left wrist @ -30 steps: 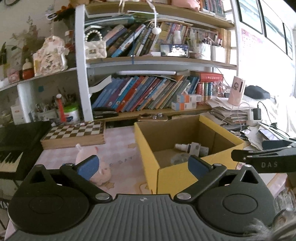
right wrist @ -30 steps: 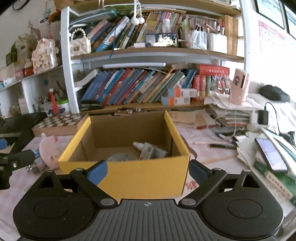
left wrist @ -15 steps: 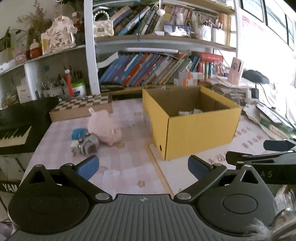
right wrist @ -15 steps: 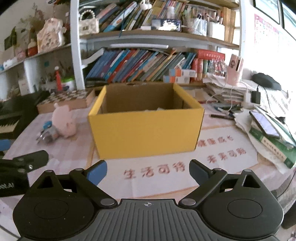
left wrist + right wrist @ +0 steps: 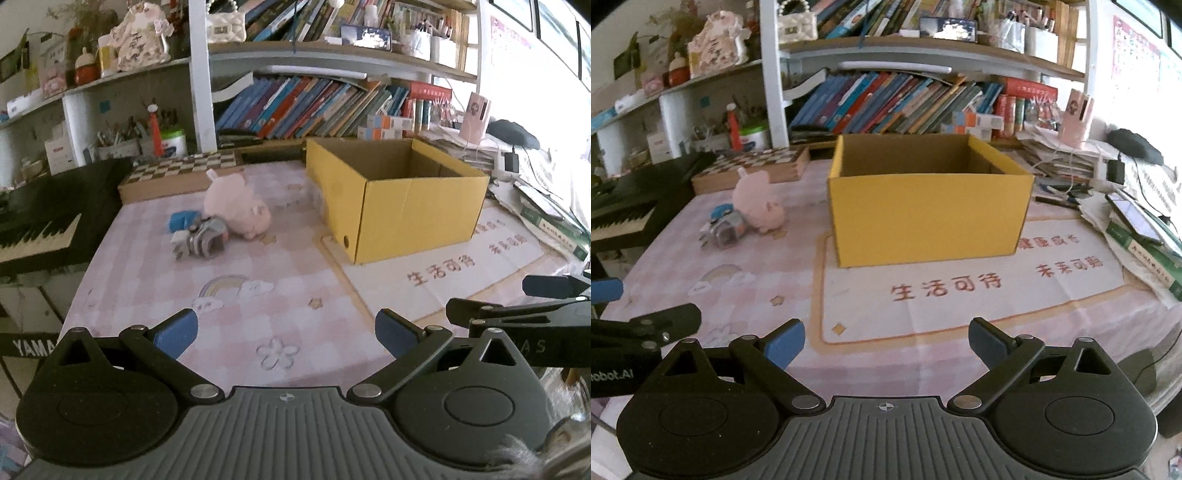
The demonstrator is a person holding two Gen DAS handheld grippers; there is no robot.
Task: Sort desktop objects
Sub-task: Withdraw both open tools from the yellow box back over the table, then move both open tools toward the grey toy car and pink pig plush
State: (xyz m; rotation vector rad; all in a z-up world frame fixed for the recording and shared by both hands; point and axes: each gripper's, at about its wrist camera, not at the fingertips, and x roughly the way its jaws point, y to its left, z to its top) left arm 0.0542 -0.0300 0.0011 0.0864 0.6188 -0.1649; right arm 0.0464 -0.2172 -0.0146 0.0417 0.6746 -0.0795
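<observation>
A yellow cardboard box point(image 5: 402, 210) point(image 5: 929, 218) stands open on the pink checked tablecloth; its inside is hidden from here. A pink plush pig point(image 5: 238, 206) point(image 5: 757, 205) lies left of the box. Beside it lie a small grey gadget point(image 5: 207, 240) point(image 5: 726, 229) and a blue item point(image 5: 181, 219). My left gripper point(image 5: 284, 334) is open and empty, low near the table's front edge. My right gripper point(image 5: 886, 341) is open and empty, in front of the box over a white mat point(image 5: 960, 291). Each gripper shows at the other view's edge.
A chessboard box point(image 5: 177, 173) sits behind the pig. A black keyboard point(image 5: 40, 221) lies at the left. Books, a phone and cables point(image 5: 1137, 221) pile up at the right. Bookshelves point(image 5: 905, 99) fill the back.
Both grippers have pulled back from the box toward the table's front edge. The box looks smaller and its contents have dropped out of sight.
</observation>
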